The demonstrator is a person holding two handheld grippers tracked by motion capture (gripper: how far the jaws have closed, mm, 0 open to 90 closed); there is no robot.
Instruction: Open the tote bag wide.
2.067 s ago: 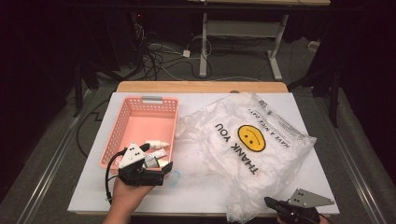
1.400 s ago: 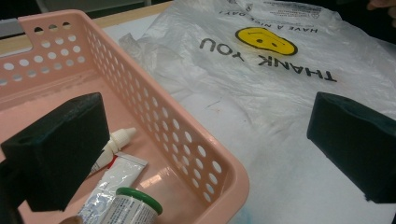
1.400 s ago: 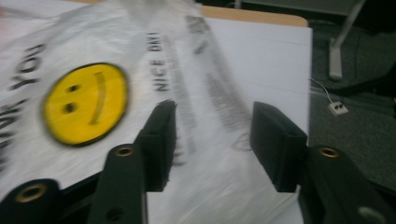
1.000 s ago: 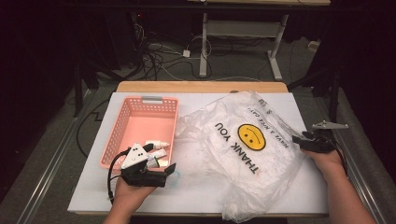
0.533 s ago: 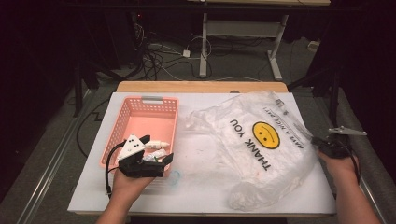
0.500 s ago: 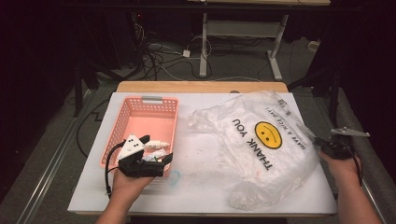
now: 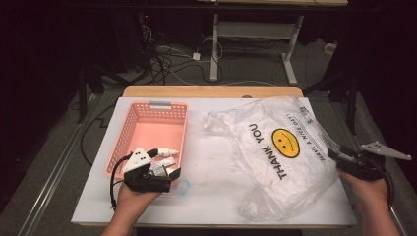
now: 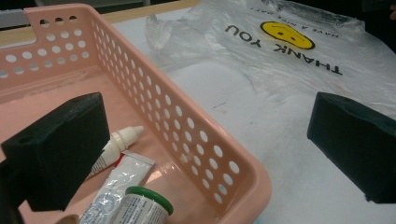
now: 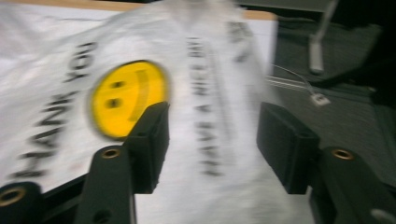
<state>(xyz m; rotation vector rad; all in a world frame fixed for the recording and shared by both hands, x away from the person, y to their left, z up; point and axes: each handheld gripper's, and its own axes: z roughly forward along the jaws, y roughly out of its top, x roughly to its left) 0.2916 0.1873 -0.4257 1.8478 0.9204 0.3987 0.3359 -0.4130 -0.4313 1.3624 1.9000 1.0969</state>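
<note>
The white table (image 7: 206,201) carries everything, and the biggest thing on it is the clear plastic bag (image 7: 280,162) with its yellow smiley and "THANK YOU" print, lying flattened across the right half with one edge out at the table's right side, probably so it can be taken hold of from there. The pink basket (image 7: 129,142) sits well apart on the left, long side toward the bag, handy as a place for small goods. The right gripper (image 7: 339,156) hovers at the bag's right edge; its jaws have just been opening and stand apart over the film without pinching it. The left gripper (image 7: 167,173) waits wide open astride the basket's near corner, gripping nothing. Inside that corner lie a dropper bottle (image 8: 116,142), a tube (image 8: 122,179) and a green-capped container (image 8: 144,203)
</note>
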